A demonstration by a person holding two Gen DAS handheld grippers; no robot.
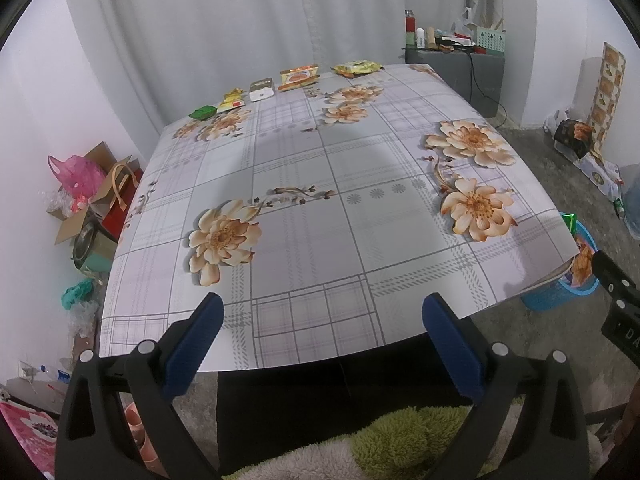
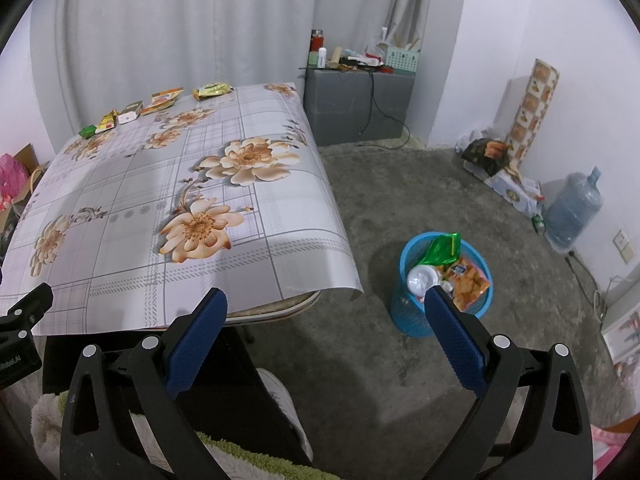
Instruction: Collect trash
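left wrist view: left gripper [image 1: 320,320] jaws wide apart, nothing held, ribbed blue pads [image 1: 196,344], low over near edge of table [image 1: 304,248] with glossy floral plaid cloth. trash sits in a row on the far edge, left to right: green packet [image 1: 203,112], yellow wrapper [image 1: 233,100], white box [image 1: 261,90], orange packet [image 1: 299,76], yellow-green packet [image 1: 358,67], long axes roughly across the row. right wrist view: right gripper [image 2: 326,312] also wide apart, empty, over rough concrete floor; blue mesh bin [image 2: 416,316] of crumpled wrappers right of the table.
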